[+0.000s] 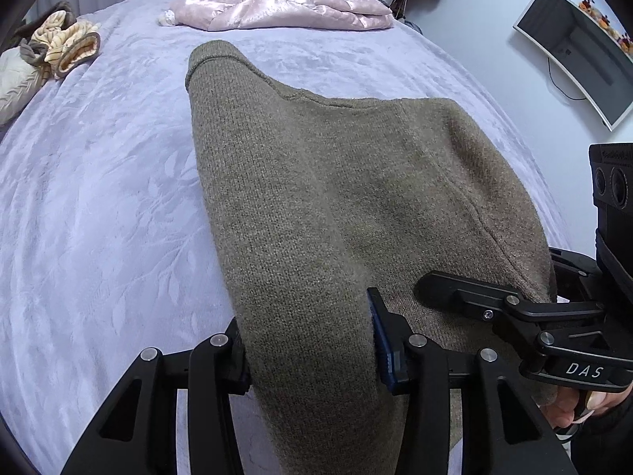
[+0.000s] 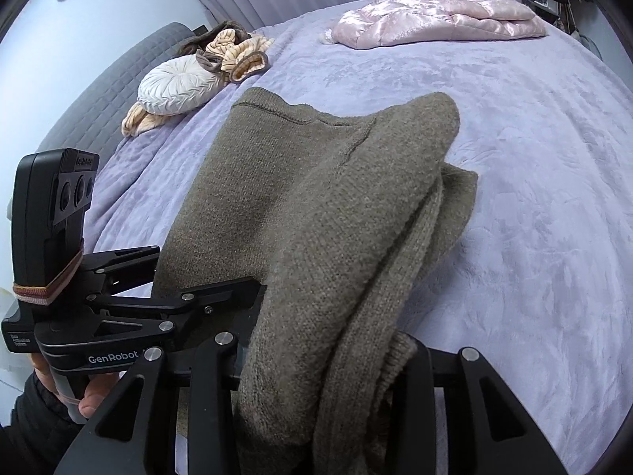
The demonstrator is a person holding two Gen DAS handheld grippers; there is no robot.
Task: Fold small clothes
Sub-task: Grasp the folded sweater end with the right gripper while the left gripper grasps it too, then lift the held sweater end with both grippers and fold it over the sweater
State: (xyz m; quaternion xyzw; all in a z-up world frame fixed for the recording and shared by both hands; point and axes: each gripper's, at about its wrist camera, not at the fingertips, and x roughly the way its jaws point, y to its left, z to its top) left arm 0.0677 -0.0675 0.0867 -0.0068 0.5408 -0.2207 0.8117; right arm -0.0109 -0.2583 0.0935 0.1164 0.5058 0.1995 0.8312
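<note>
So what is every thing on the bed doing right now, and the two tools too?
Brown sweater: partly folded, near end lifted off the bed, far end resting on it.
Left tool: shut on the sweater.
Right tool: shut on the sweater's bunched edge.
Pink jacket: lying loosely folded at the far side.
Striped clothes: crumpled in a heap.
White round cushion: lying on its side beside the heap.
Monitor: screen dark.

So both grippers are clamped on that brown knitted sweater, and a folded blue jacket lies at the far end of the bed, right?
Almost. Both grippers, left and right, do grip the brown knitted sweater, but the jacket at the far end of the bed is shiny pink, not blue. Both wrist views show it.
</note>
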